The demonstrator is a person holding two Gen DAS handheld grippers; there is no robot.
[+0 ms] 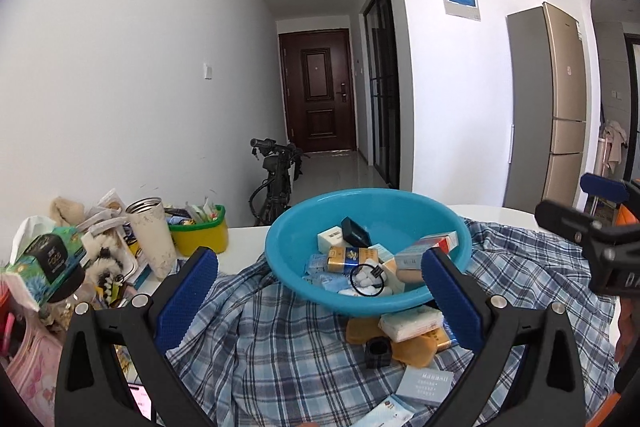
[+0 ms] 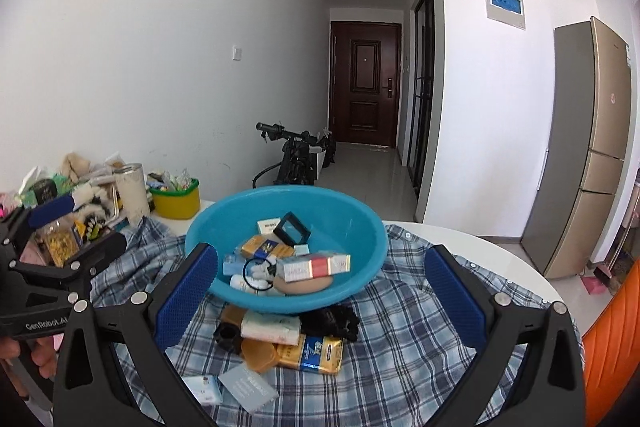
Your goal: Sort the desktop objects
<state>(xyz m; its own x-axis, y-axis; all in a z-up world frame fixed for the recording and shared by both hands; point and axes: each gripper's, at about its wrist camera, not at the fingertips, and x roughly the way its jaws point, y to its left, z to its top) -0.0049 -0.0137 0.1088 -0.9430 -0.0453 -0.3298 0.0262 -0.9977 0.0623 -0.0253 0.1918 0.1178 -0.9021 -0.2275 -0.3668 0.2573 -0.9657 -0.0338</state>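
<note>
Left gripper (image 1: 320, 291) and right gripper (image 2: 320, 287): both spread wide, nothing held, hovering just before the round blue plastic basin (image 2: 224, 223). Basin already holds several small boxes, a black hair tie (image 2: 259, 273) and a tan oval pad (sorting looks partly done). Left to sort, judging by layout: pile on the plaid cloth (image 2: 420, 339) just in front of the basin – gold-blue packet (image 2: 316, 353), white packet (image 2: 270, 327), black cap (image 2: 228, 337), pale cards.
</note>
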